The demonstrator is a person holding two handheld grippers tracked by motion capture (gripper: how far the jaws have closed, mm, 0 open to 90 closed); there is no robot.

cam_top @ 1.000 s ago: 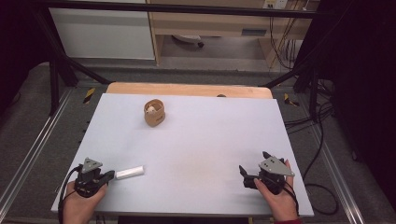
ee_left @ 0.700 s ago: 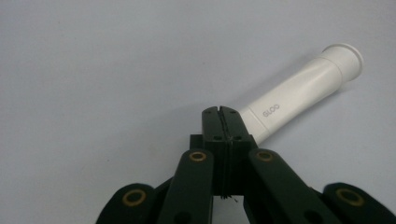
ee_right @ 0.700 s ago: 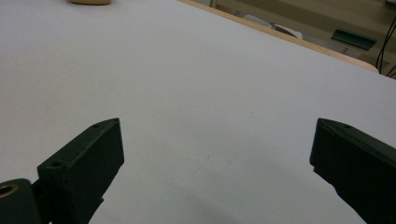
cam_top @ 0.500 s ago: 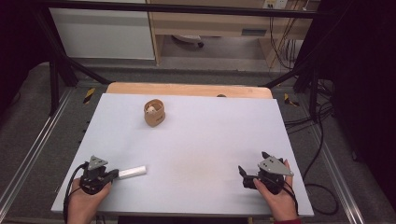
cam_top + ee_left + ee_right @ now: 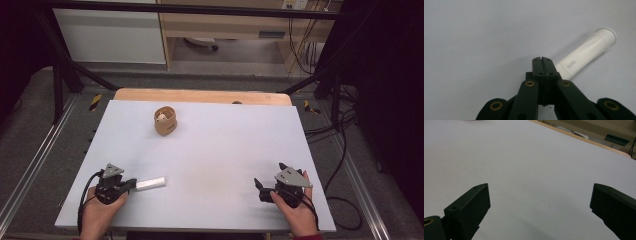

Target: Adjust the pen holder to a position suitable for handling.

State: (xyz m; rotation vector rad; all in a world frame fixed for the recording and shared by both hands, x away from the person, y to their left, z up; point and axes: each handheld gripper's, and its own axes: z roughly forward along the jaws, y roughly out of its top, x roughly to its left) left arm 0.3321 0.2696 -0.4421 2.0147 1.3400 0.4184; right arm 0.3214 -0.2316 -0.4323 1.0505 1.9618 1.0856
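While resting on one white table (image 5: pixel 220 150): one white tube (image 5: pixel 151 183), one wooden cup (image 5: pixel 165 120), closed left hand-held gripper (image 5: pixel 131 184), gaping right hand-held gripper (image 5: pixel 259 189).

Brightness: the pale tabletop (image 5: pixel 225 150) is evenly lit from overhead; the surroundings fall off into near black at the left and right edges.
Shadows: soft and faint; a dim one lies beside the white tube (image 5: pixel 584 55).
Glare: none; the tube is bright but keeps its detail.
Focus: high view slightly soft and grainy; the right claw (image 5: pixel 539 215), close to the lens, is blurred.
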